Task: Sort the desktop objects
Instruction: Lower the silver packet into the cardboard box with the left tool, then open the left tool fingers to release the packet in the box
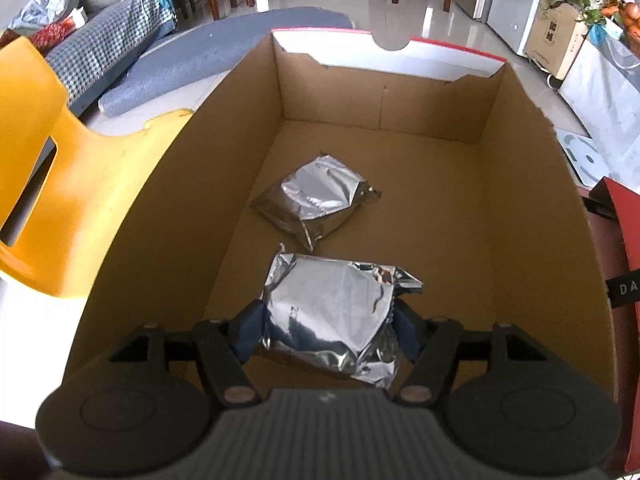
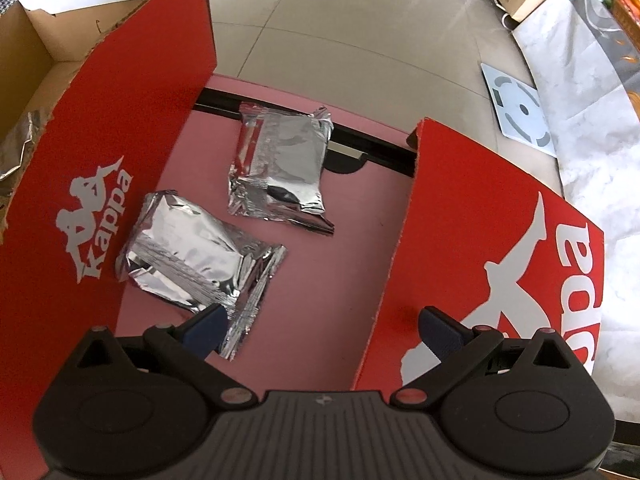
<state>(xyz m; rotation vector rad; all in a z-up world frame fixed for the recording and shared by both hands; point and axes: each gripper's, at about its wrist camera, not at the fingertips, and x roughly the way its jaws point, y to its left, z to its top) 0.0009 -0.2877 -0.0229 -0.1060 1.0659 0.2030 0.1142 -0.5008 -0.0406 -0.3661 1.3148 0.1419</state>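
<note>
Fingertips of the left gripper (image 1: 328, 330) hide behind a crinkly silver foil packet (image 1: 338, 312) they pinch over the brown cardboard box (image 1: 532, 240). Another shiny packet (image 1: 316, 200) lies on the box floor. Only the right view shows the spread-open right gripper (image 2: 322, 326) above two more foil packets (image 2: 200, 248) (image 2: 280, 164) on a pink surface (image 2: 340, 272) between red cardboard flaps (image 2: 92, 128).

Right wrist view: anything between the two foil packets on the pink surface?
No. Only bare pink surface separates the near foil packet from the far foil packet.
</note>
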